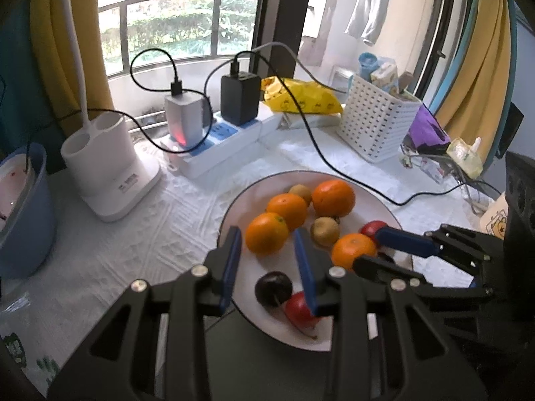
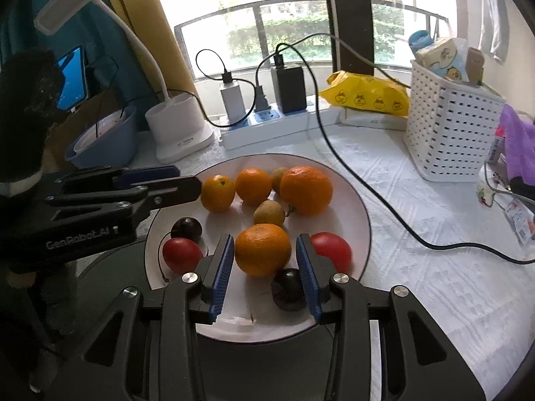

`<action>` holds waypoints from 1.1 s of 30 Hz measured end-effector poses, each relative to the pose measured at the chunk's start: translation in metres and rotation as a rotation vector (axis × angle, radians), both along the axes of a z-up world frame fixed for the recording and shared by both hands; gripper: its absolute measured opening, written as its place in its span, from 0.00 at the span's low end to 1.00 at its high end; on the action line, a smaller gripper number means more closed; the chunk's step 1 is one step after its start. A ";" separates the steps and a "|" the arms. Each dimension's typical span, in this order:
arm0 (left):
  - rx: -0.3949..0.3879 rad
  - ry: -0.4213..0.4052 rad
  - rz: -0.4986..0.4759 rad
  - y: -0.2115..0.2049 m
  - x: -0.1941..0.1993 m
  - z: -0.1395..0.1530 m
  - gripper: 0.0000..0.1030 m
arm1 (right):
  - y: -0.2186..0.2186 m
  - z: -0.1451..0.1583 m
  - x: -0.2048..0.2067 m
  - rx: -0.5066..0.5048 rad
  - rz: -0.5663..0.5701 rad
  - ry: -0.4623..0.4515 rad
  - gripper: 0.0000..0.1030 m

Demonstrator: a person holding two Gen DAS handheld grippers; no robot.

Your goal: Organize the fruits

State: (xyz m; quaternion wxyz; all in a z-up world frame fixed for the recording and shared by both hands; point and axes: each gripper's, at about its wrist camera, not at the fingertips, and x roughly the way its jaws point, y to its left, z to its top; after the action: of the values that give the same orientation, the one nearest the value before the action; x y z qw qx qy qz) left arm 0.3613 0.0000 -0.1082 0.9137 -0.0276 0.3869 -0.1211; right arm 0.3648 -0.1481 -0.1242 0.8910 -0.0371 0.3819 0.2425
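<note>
My right tool (image 2: 264, 257) stands spread either side of the near orange (image 2: 262, 249), pads not yet pressing it. My left tool (image 1: 267, 267) hangs spread and empty over the plate (image 1: 240, 267), where all the fruit sits on the bench. I would centre the orange, then squeeze gently, keeping clear of the dark plum (image 2: 289, 289).

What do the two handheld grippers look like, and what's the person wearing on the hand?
Both the left gripper and the right gripper have black angular linkage frames with silver pivot bolts and blue ribbed finger pads. The left one's body carries white "GenRobot.AI" lettering. The hand behind it wears a black glove.
</note>
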 end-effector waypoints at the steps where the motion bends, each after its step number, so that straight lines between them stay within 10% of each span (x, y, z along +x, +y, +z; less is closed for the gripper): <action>1: 0.001 -0.003 0.002 0.000 -0.002 0.002 0.33 | -0.001 0.001 0.000 0.001 -0.003 -0.001 0.43; 33: 0.014 -0.074 0.049 0.003 -0.098 0.029 0.33 | -0.019 0.032 -0.074 0.012 -0.021 -0.073 0.46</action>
State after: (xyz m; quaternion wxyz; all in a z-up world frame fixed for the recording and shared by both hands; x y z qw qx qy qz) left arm 0.2636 0.0029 -0.0789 0.9303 -0.0260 0.3527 -0.0967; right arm 0.2913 -0.1674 -0.0923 0.9071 -0.0366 0.3479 0.2341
